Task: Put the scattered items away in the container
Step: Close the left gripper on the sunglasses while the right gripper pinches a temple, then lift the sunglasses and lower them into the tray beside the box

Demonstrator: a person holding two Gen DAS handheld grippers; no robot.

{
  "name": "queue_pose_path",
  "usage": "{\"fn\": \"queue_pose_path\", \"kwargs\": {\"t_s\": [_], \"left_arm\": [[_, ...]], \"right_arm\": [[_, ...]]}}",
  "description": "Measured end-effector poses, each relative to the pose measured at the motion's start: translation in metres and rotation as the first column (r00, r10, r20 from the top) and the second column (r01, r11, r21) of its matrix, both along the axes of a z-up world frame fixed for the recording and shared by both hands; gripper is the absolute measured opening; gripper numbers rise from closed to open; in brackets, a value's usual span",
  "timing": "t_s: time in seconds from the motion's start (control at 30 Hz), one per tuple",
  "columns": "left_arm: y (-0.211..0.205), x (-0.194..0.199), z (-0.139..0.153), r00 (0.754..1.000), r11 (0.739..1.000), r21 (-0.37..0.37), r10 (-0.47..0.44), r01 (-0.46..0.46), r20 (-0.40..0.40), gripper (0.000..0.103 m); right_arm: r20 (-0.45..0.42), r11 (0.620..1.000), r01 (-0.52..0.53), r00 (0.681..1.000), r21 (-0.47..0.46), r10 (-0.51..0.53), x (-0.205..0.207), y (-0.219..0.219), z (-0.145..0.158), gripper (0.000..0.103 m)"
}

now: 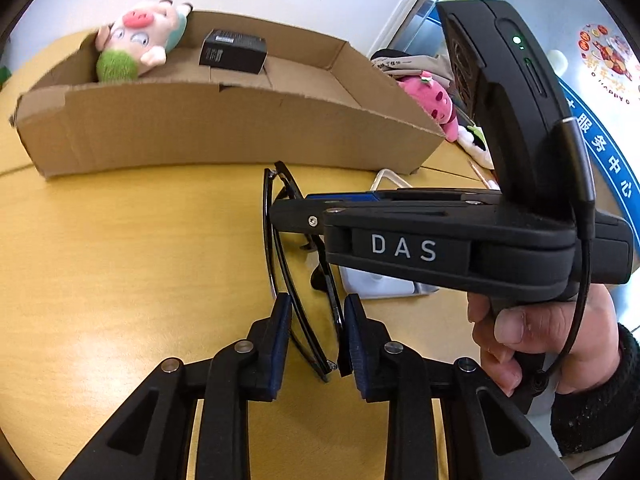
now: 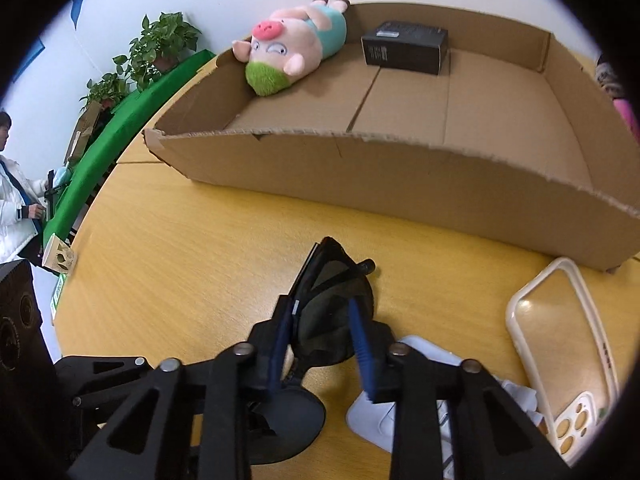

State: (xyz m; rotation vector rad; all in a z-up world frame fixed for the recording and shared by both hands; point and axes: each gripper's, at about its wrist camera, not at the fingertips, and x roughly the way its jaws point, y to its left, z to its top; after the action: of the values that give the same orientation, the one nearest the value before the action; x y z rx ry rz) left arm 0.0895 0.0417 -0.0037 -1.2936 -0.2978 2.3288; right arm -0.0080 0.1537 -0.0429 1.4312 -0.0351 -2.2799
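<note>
A folded pair of black sunglasses [image 1: 290, 188] lies on the yellow wooden table in front of the cardboard box [image 1: 200, 128]. My left gripper [image 1: 316, 320] is shut on the near end of the frame, blue pads against both sides. My right gripper [image 1: 280, 210] reaches in from the right and clamps the far end. In the right wrist view the dark lenses of the sunglasses [image 2: 332, 276] sit pinched between the right gripper [image 2: 320, 320] pads. The box [image 2: 380, 176] holds a pink pig plush [image 2: 292, 48] and a small black carton [image 2: 406, 48].
A clear phone case with a cream rim [image 2: 560, 340] and a white object [image 2: 376, 412] lie on the table to the right. A pink strawberry plush [image 1: 434, 100] sits beyond the box's right end. A person in a white jacket [image 2: 12, 200] stands far left, near potted plants [image 2: 160, 48].
</note>
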Motion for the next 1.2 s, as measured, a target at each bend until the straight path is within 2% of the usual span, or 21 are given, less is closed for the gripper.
{"fn": "queue_pose_path", "kwargs": {"t_s": [0.13,0.33,0.4,0.43,0.53,0.7,0.77,0.9,0.97,1.0,1.03,1.13,1.2], "left_arm": [[-0.004,0.000,0.009,1.000,1.000,0.005,0.008,-0.008,-0.023,0.028],[0.006,-0.001,0.021,0.997,1.000,-0.028,0.002,-0.004,-0.071,0.028],[0.006,-0.003,0.026,0.996,0.999,-0.032,-0.002,0.000,-0.088,0.021],[0.007,-0.004,0.031,0.995,1.000,-0.024,-0.005,0.003,-0.096,0.017],[0.009,-0.008,0.042,0.991,0.999,-0.036,0.001,-0.006,-0.132,0.017],[0.006,-0.013,0.050,0.984,0.998,-0.040,0.034,-0.042,-0.173,0.020],[0.002,-0.012,0.052,0.980,0.997,-0.040,0.051,-0.060,-0.192,0.036],[-0.016,-0.007,0.064,0.953,0.992,-0.008,0.120,-0.128,-0.276,0.063],[-0.024,-0.008,0.068,0.944,0.992,-0.003,0.121,-0.128,-0.307,0.086],[-0.032,-0.012,0.067,0.941,0.993,0.003,0.114,-0.120,-0.318,0.091],[-0.037,-0.017,0.063,0.948,0.995,0.015,0.096,-0.096,-0.302,0.097],[-0.052,-0.037,0.045,0.979,0.992,0.122,-0.015,0.041,-0.204,0.097],[-0.054,-0.046,0.033,0.981,0.967,0.203,-0.125,0.154,-0.147,0.097]], "right_arm": [[0.003,0.999,0.022,1.000,-0.041,-0.022,-0.001,0.006,0.005,0.019],[-0.020,0.993,0.059,0.998,-0.105,-0.061,-0.003,0.012,0.021,0.016],[-0.037,0.989,0.067,0.997,-0.134,-0.073,-0.005,0.016,0.032,0.011],[-0.050,0.987,0.070,0.996,-0.143,-0.077,-0.006,0.017,0.038,0.004],[-0.085,0.985,0.075,0.992,-0.157,-0.089,-0.009,0.020,0.051,0.004],[-0.075,0.972,0.083,0.992,-0.218,-0.101,-0.012,0.027,0.055,0.004],[-0.075,0.966,0.082,0.992,-0.245,-0.103,-0.011,0.031,0.056,0.004],[-0.083,0.955,0.080,0.991,-0.286,-0.108,-0.010,0.038,0.058,0.004],[-0.089,0.950,0.061,0.992,-0.305,-0.092,-0.007,0.040,0.060,0.004],[-0.098,0.949,0.045,0.992,-0.311,-0.079,-0.006,0.041,0.062,0.004],[-0.108,0.948,0.023,0.992,-0.318,-0.061,-0.004,0.042,0.064,0.004],[-0.126,0.937,-0.069,0.992,-0.344,0.027,0.004,0.046,0.069,0.004],[-0.159,0.926,-0.146,0.983,-0.348,0.095,0.011,0.051,0.076,0.004]]}}
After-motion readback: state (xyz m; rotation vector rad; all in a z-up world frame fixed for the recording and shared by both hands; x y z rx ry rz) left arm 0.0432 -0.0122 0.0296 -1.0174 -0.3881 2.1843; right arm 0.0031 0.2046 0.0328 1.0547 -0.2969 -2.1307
